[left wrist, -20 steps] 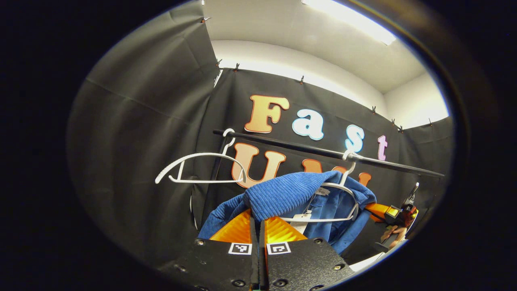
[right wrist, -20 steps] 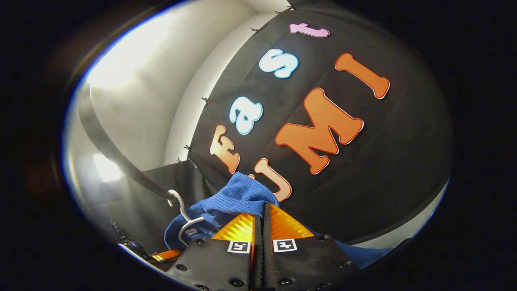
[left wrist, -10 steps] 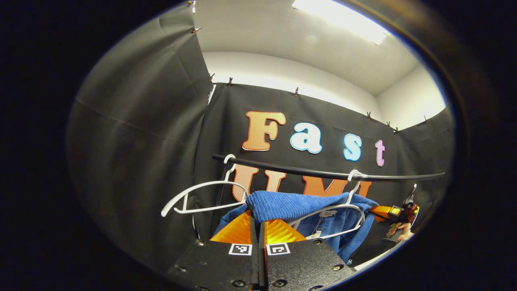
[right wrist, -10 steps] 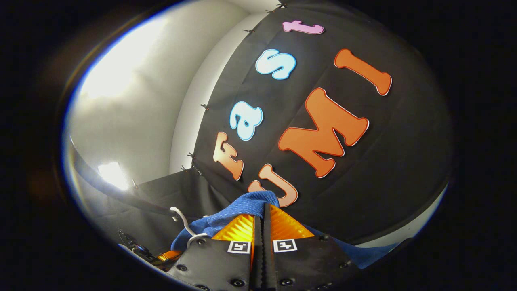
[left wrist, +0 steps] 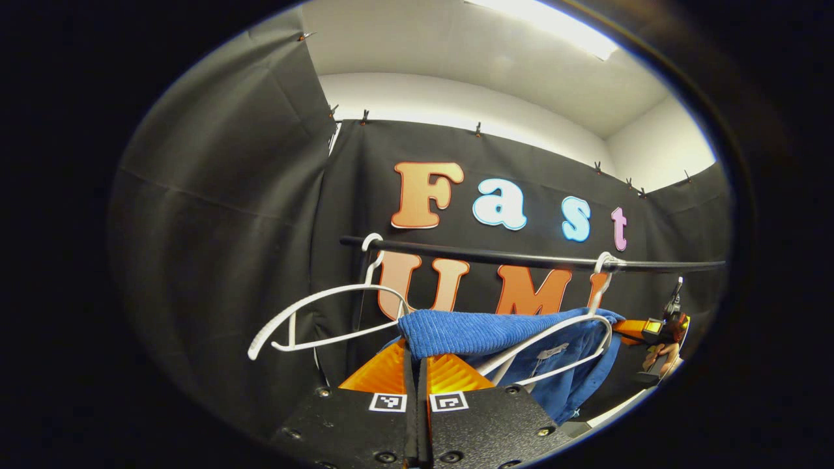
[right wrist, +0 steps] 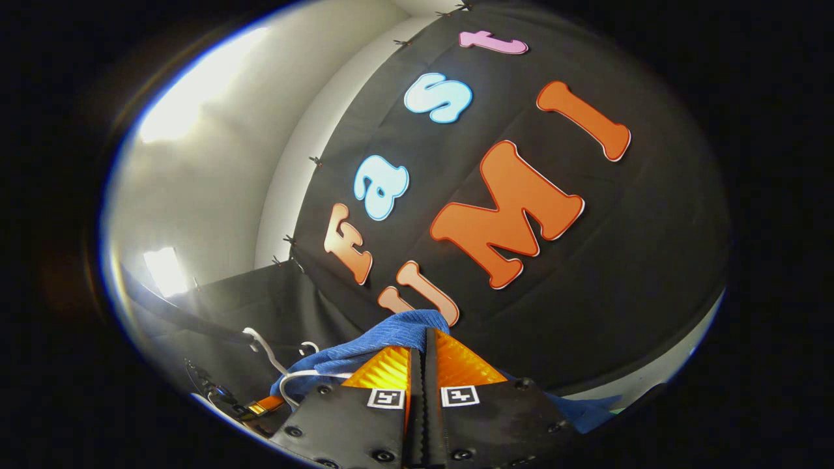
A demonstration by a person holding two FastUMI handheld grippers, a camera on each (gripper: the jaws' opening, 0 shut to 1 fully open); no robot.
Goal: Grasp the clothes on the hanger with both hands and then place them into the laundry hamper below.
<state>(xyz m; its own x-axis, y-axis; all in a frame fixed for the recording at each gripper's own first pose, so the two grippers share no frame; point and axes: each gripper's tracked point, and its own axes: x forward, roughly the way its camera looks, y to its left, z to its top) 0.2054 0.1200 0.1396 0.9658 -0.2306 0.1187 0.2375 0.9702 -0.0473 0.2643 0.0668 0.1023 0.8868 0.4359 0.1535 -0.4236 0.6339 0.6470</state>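
Fingers of the left gripper point(left wrist: 417, 355) pinch 1 edge of the blue garment point(left wrist: 482, 331); the right gripper point(right wrist: 423, 355) pinches its other edge; cloth drapes a white hanger point(left wrist: 554, 345) on the black rail point(left wrist: 495, 256); 1 bare hanger point(left wrist: 313, 319) hangs beside.

I can read nothing usable; the tag point(left wrist: 552, 351) inside the blue garment point(left wrist: 469, 331) seems too small.

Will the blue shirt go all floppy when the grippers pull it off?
Probably floppy: the blue shirt already sags and folds between the left gripper and the hanger. Its ribbed cloth looks grippy, so it likely won't slip from the shut fingers. It could snag on the hanger coming off.
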